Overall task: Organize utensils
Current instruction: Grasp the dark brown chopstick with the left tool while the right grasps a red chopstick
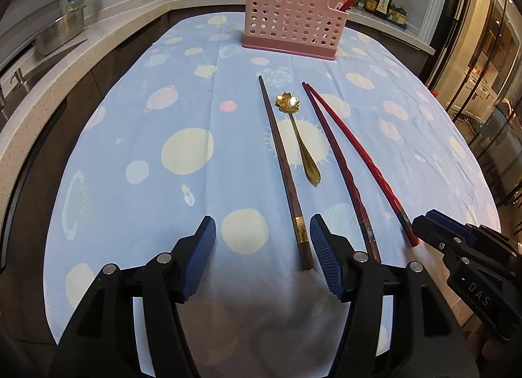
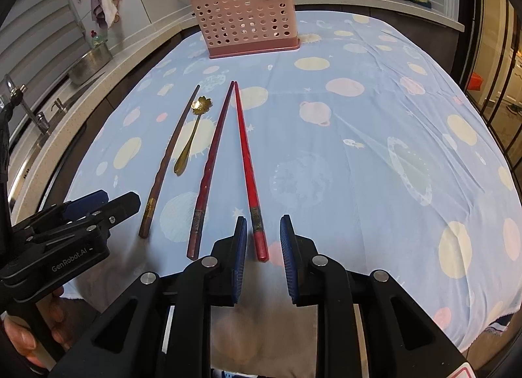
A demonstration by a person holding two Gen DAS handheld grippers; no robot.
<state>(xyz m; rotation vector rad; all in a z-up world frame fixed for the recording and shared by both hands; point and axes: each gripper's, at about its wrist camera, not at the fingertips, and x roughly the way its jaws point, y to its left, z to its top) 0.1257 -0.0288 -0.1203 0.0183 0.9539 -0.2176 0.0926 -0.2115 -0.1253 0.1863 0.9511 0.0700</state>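
Before the pink basket [image 2: 244,19], three chopsticks [image 2: 251,165] flank a gold flower-headed spoon [image 2: 192,130]; left gripper [image 1: 262,241] gapes wide, right gripper [image 2: 263,237] narrowly parted, both empty.

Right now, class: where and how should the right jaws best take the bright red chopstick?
Probably at the thick near end of the red chopstick, coming down from above. It lies flat on the cloth, that end between the right gripper's open jaws, clear of its darker neighbour.

L gripper [image 1: 262,241] open, brown chopstick [image 1: 282,165] beside R pad
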